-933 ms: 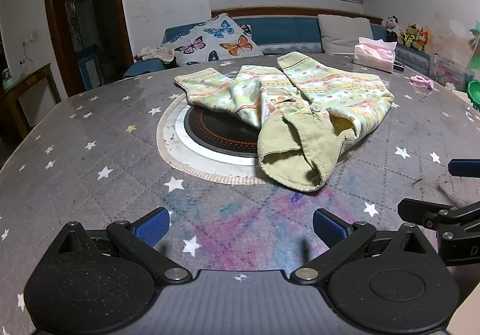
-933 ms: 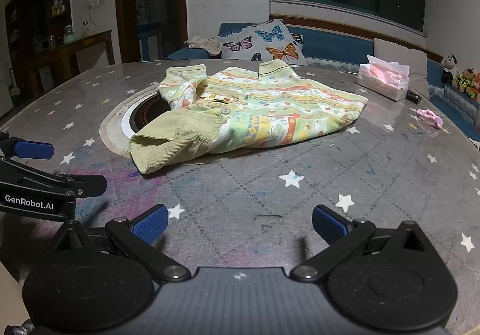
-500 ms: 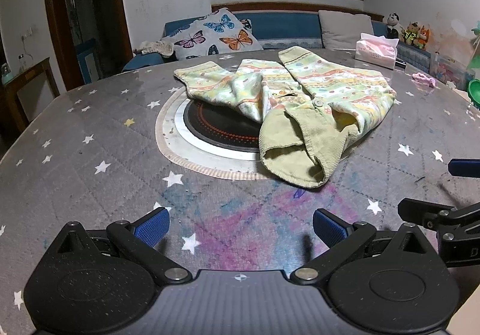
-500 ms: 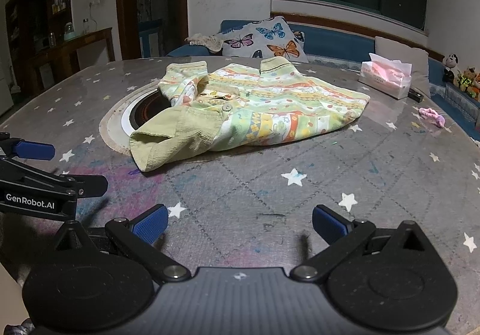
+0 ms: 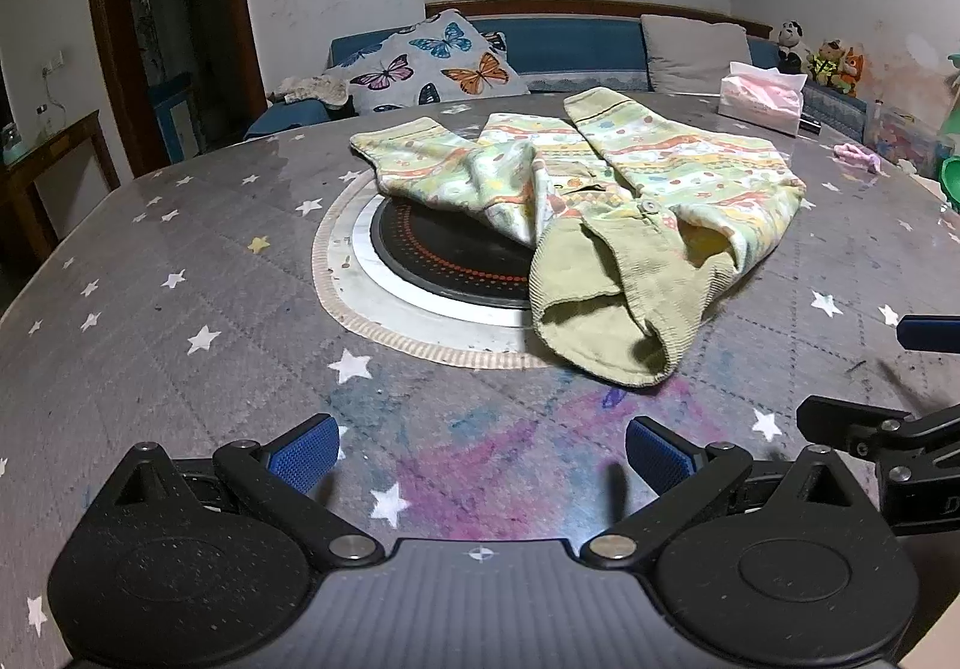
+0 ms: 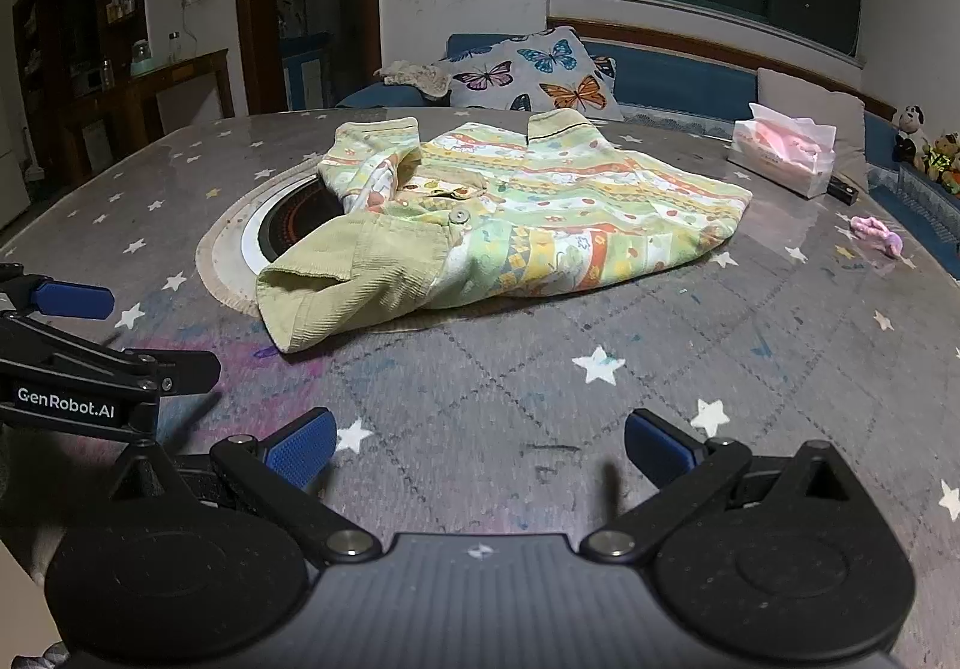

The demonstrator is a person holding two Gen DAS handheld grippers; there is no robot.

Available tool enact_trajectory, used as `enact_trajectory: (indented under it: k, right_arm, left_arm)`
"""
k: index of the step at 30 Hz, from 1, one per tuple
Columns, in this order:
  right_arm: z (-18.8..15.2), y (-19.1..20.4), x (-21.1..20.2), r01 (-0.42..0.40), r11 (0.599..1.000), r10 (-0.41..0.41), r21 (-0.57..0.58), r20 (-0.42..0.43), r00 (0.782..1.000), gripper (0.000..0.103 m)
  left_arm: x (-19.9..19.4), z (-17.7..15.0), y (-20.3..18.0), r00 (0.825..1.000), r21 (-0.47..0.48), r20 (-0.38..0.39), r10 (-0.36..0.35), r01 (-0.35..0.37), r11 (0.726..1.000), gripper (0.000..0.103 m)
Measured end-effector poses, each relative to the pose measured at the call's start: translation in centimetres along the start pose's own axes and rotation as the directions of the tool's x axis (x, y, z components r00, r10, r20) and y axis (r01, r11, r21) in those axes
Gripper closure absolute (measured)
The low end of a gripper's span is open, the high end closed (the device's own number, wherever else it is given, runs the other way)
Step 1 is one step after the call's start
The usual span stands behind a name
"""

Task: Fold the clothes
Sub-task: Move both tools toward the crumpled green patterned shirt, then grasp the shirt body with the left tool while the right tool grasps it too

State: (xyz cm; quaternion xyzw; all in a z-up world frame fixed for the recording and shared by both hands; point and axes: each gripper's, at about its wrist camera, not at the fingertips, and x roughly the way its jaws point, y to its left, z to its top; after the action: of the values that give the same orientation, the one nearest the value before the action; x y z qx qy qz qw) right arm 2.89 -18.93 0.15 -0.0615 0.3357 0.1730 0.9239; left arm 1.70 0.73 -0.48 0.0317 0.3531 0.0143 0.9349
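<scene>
A small patterned green-and-yellow jacket (image 5: 606, 201) (image 6: 528, 213) with an olive corduroy collar lies crumpled on the round star-print table (image 5: 180, 321), partly over a black hotplate disc (image 5: 444, 255). My left gripper (image 5: 480, 453) hovers open near the table's front edge, well short of the collar. My right gripper (image 6: 480, 447) is open too, with nothing between its blue pads, a little in front of the jacket's hem. Each gripper shows at the edge of the other's view.
A pink tissue box (image 6: 783, 150) and a pink hair tie (image 6: 876, 234) lie at the table's far right. Behind the table stand a blue sofa with a butterfly cushion (image 5: 438, 63), soft toys (image 5: 819, 57) and a wooden sideboard (image 6: 162, 87).
Both grippers have edged forward toward the jacket, which now looks slightly nearer and larger. The jacket itself has not moved, and both grippers stay open.
</scene>
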Motion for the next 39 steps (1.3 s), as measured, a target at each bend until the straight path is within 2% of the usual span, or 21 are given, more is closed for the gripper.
enact_trajectory:
  k: [27, 39]
  right_arm:
    - [4.0, -0.8, 2.4, -0.03, 1.0, 0.03, -0.009, -0.005, 1.0, 0.0]
    - [8.0, -3.5, 5.2, -0.028, 0.999, 0.028, 0.043, -0.008, 1.0, 0.003]
  left_arm:
    - [2.2, 3.6, 0.7, 1.0, 0.022, 0.015, 0.015, -0.015, 1.0, 0.0]
    - [4.3, 6.8, 1.5, 0.999, 0.018, 0.034, 0.028, -0.028, 0.999, 0.0]
